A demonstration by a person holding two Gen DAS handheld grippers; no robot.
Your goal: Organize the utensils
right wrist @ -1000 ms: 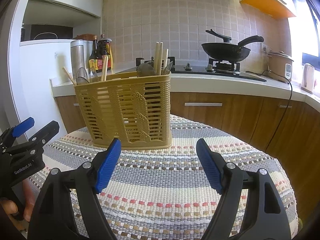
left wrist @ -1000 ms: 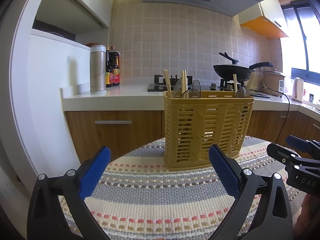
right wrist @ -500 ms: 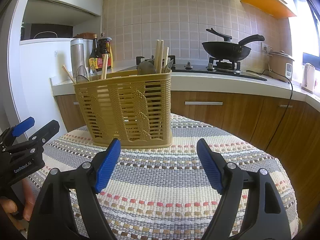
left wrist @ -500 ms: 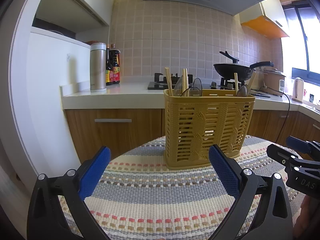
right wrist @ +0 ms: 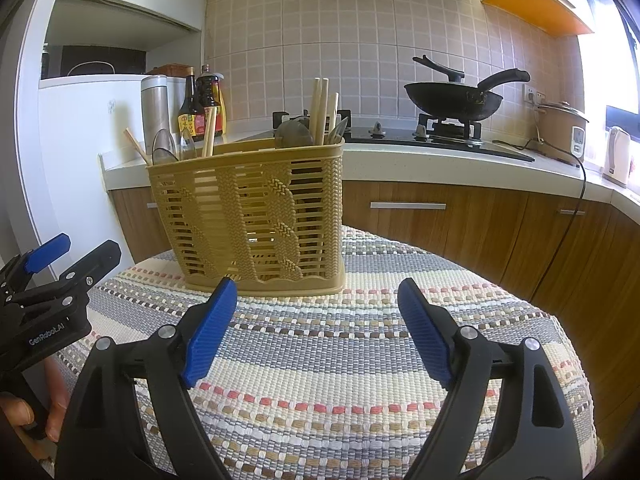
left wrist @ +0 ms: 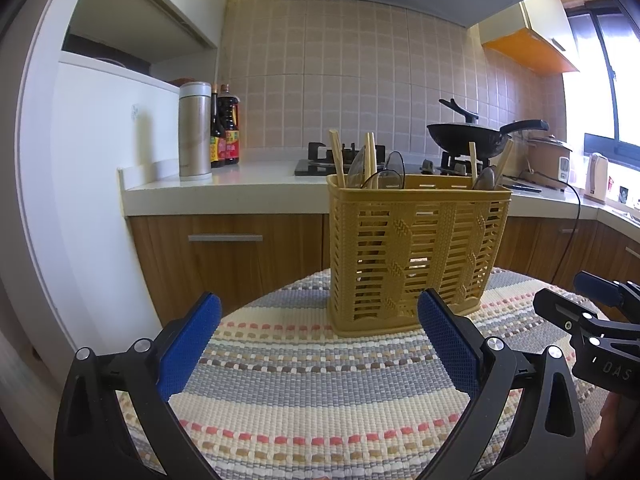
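Observation:
A yellow slotted utensil basket (left wrist: 416, 252) stands upright on the striped woven cloth of a round table (left wrist: 320, 392). Chopsticks (left wrist: 337, 158) and spoons (left wrist: 390, 172) stick up from it. It also shows in the right wrist view (right wrist: 256, 216), with chopsticks (right wrist: 320, 112) and spoons (right wrist: 294, 134). My left gripper (left wrist: 320, 336) is open and empty, a little short of the basket. My right gripper (right wrist: 316, 320) is open and empty, just in front of the basket's right end. Each gripper shows at the edge of the other's view.
Behind the table runs a white counter (left wrist: 224, 184) with wooden cabinets. On it stand a steel flask (left wrist: 195, 132), sauce bottles (left wrist: 226, 128), a stove with a black wok (left wrist: 468, 140), a rice cooker (right wrist: 560, 132) and a kettle (right wrist: 618, 150). A white fridge (left wrist: 88, 200) stands at left.
Both cameras have tilted or risen slightly, so the basket sits a little lower in view. Both grippers stay open and empty; nothing on the table has moved.

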